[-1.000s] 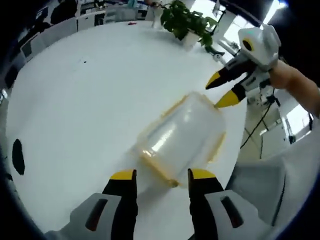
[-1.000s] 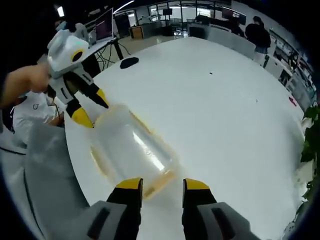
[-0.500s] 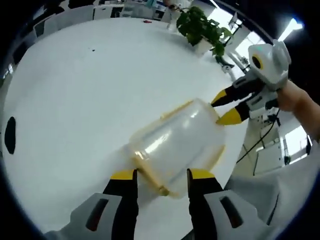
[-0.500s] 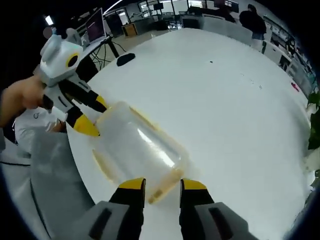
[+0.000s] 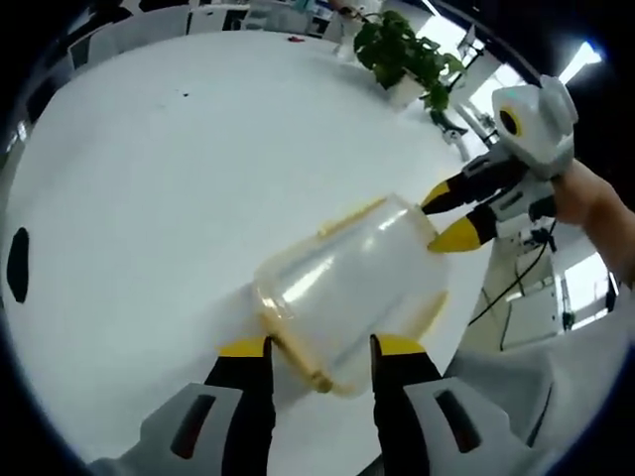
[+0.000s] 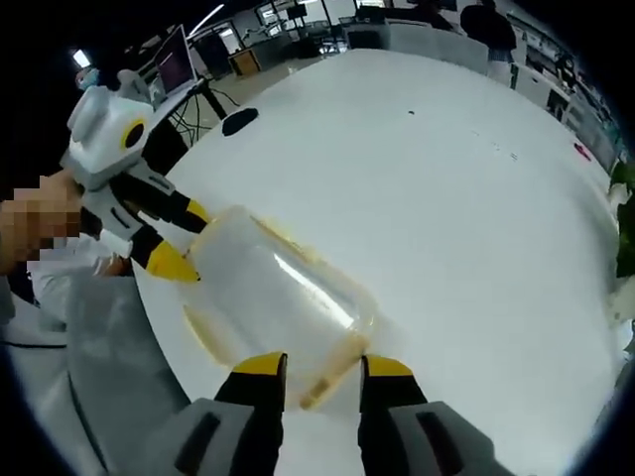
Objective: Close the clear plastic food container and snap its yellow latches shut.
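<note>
The left gripper (image 5: 316,345) fingers are standing released around one yellow-latched end of the clear plastic food container (image 5: 349,281), and the right gripper (image 6: 316,365) fingers are released at the opposite end, on the round white worktop (image 5: 169,169). I think each latch should be pressed squarely against the lid, both ends steadying the box. The left gripper view is showing a green potted plant (image 5: 401,52); the right gripper view is showing a dark monitor (image 6: 172,64).

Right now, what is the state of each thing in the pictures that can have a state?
Container: lying on the white table, lid on; whether its yellow latches are snapped cannot be told.
Left gripper: open, jaws at either side of one end of the container.
Right gripper: open, jaws at either side of the opposite end.
Potted plant: upright at the far edge of the table.
</note>
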A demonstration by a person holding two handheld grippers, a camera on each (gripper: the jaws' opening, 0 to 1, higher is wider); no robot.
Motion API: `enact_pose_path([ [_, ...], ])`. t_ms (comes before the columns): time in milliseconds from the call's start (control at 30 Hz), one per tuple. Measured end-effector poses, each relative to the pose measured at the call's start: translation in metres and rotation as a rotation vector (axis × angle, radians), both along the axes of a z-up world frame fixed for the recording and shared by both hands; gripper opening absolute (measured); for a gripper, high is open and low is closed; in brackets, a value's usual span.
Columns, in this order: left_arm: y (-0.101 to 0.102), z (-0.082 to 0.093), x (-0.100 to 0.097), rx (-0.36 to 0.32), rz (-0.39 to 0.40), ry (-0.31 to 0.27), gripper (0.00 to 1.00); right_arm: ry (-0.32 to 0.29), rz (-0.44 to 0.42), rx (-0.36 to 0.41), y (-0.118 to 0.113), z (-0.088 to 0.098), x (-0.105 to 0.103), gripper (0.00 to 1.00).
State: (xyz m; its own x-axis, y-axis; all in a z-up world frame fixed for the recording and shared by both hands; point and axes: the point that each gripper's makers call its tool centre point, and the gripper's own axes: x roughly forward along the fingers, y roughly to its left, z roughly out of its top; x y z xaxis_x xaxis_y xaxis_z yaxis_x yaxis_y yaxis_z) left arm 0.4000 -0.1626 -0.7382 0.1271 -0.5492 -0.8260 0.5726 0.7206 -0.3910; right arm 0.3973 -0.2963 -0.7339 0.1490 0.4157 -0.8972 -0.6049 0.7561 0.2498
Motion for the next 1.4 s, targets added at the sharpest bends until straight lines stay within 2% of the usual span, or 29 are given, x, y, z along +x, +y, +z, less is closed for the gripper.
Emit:
enact_pose_path([
  [167,-0.001,-0.001,0.000,-0.013,0.003,0.008,0.35,-0.002,-0.006,-0.012,0.001,-0.001,0.000,0.27],
  [233,-0.002,0.000,-0.002,-0.034,-0.009,0.023,0.33,0.000,-0.007,-0.021,0.003,-0.001,0.000,0.28],
  [267,-0.002,-0.003,-0.005,-0.029,0.029,0.057,0.33,-0.002,-0.004,-0.032,0.000,-0.001,0.000,0.28],
  [400,0.000,-0.002,-0.004,-0.029,0.008,0.022,0.33,0.001,-0.008,-0.018,0.000,-0.002,0.001,0.27],
  [500,-0.003,-0.003,-0.003,-0.024,0.008,0.029,0.33,0.009,-0.017,-0.008,0.001,-0.002,0.001,0.26],
  [600,-0.004,-0.004,-0.002,-0.016,0.006,0.039,0.33,0.067,-0.053,0.039,0.000,-0.004,0.000,0.25],
  [633,-0.003,-0.005,-0.003,0.000,0.007,0.041,0.33,0.078,-0.023,0.133,0.013,-0.004,0.001,0.25],
  [667,-0.005,-0.004,-0.003,-0.005,0.002,0.040,0.33,0.145,-0.144,0.138,0.006,-0.006,-0.005,0.25],
  [733,-0.004,-0.005,-0.004,-0.007,0.007,0.035,0.33,0.080,-0.061,0.102,0.002,-0.008,-0.005,0.25],
  [833,-0.004,-0.005,-0.003,-0.016,0.010,0.029,0.34,0.076,-0.087,0.101,0.004,-0.006,-0.005,0.25],
  [1033,-0.006,-0.004,-0.003,-0.026,0.019,0.027,0.34,0.058,-0.072,0.067,0.004,-0.003,-0.004,0.26],
  [1200,-0.006,-0.003,-0.002,-0.033,0.021,0.024,0.35,0.051,-0.086,0.072,0.002,-0.003,-0.002,0.27],
  [1400,-0.006,-0.003,-0.003,-0.048,0.032,0.021,0.36,0.014,-0.078,0.039,0.002,-0.001,-0.001,0.28],
])
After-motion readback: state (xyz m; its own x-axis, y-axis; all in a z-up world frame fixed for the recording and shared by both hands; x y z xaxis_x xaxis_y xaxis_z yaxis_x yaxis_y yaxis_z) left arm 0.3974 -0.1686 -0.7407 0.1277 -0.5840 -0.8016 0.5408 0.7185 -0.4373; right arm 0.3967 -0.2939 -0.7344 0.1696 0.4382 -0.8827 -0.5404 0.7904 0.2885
